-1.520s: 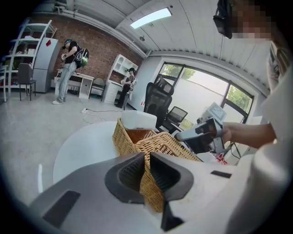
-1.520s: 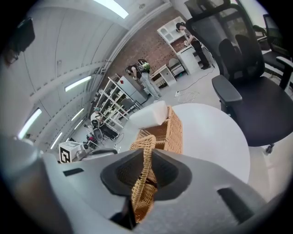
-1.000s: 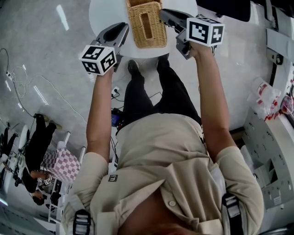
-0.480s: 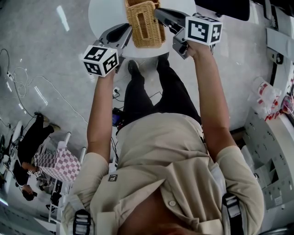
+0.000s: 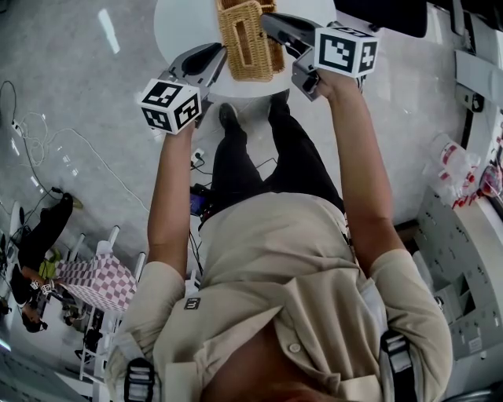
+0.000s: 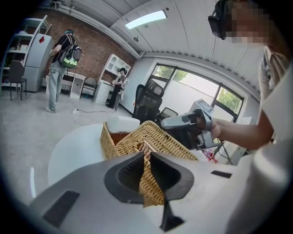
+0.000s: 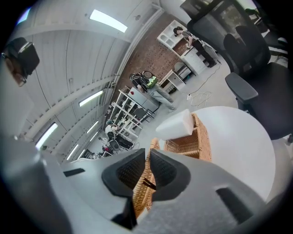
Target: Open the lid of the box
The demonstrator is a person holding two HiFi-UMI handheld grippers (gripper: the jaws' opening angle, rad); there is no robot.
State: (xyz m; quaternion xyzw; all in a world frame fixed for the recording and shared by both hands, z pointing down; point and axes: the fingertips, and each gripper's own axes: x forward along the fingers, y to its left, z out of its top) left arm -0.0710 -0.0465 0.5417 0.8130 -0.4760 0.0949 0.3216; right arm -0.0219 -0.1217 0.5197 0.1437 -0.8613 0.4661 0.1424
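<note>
Wicker box sits on the round white table, close to its near edge and straight ahead of the person. The wicker lid is tilted up off the box, not lying flat. The box mouth is open at the far end, with a white pack showing inside. Left gripper: jaws closed onto the lid's left edge, wicker pinched between them. Right gripper: jaws clamped the same way on the lid's right edge. The grippers face each other across the lid, the left one nearer. A black office chair stands by the table's far right.
</note>
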